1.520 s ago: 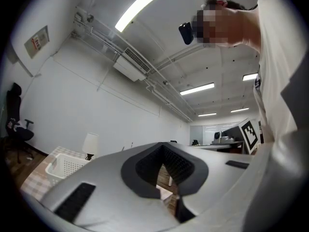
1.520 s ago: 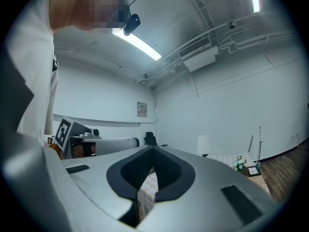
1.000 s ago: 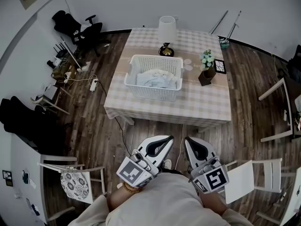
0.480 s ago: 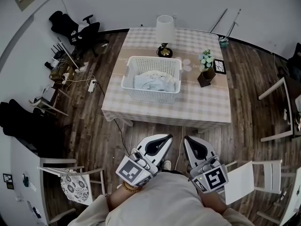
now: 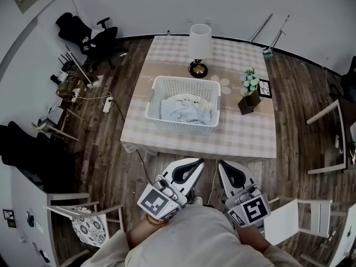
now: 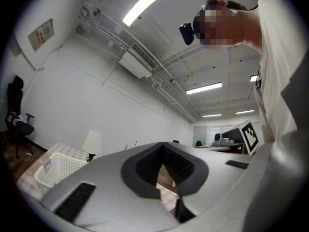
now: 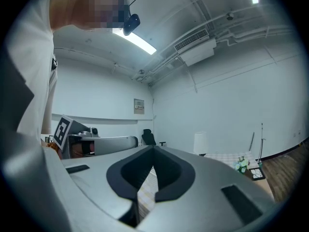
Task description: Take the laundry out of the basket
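Note:
A white slatted laundry basket point(image 5: 183, 105) stands on the checked table point(image 5: 245, 138), holding pale blue and white laundry point(image 5: 186, 107). I see the basket point(image 6: 55, 170) at the lower left in the left gripper view too. My left gripper point(image 5: 194, 164) and right gripper point(image 5: 225, 167) are held close to the person's body, well short of the table's near edge. Both point toward the table with jaws together and nothing between them. The left gripper's point(image 6: 166, 170) and the right gripper's point(image 7: 147, 175) jaws look shut in their own views.
A white-shaded lamp point(image 5: 199, 46) stands behind the basket. A flower pot point(image 5: 249, 90) and a small frame point(image 5: 265, 88) sit at the table's right. White chairs point(image 5: 303, 216) point(image 5: 83, 218) stand beside me; office chairs point(image 5: 92, 35) and cables point(image 5: 105, 102) lie at left.
The table and basket have drawn nearer and lower in the head view as the person walks forward. Both grippers keep their place against the body, still shut.

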`<move>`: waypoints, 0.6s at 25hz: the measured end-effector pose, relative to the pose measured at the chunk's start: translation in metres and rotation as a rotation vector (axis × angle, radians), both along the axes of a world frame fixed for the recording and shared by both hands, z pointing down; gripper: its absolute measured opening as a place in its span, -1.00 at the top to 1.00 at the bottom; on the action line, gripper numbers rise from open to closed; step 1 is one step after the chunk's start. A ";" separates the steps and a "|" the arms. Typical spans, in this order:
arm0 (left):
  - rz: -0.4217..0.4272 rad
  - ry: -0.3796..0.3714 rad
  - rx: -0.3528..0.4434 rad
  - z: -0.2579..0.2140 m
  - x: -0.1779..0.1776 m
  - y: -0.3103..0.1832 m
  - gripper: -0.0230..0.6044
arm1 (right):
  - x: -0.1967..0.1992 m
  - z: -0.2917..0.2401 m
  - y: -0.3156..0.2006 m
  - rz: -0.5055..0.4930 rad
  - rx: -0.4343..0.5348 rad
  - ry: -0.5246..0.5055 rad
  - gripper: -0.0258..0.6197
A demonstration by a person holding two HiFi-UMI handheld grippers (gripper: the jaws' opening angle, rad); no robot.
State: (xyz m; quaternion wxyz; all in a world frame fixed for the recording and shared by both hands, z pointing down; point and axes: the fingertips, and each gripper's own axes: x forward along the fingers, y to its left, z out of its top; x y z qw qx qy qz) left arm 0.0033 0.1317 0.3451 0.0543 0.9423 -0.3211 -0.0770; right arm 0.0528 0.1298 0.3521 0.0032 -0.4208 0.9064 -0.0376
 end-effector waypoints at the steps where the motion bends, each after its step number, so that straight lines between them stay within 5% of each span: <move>1: -0.007 0.009 0.018 -0.003 -0.005 -0.010 0.85 | -0.004 -0.002 -0.010 -0.001 0.001 0.001 0.90; 15: 0.014 0.012 -0.002 -0.014 -0.066 -0.116 0.85 | -0.069 -0.016 -0.117 0.003 0.001 0.018 0.90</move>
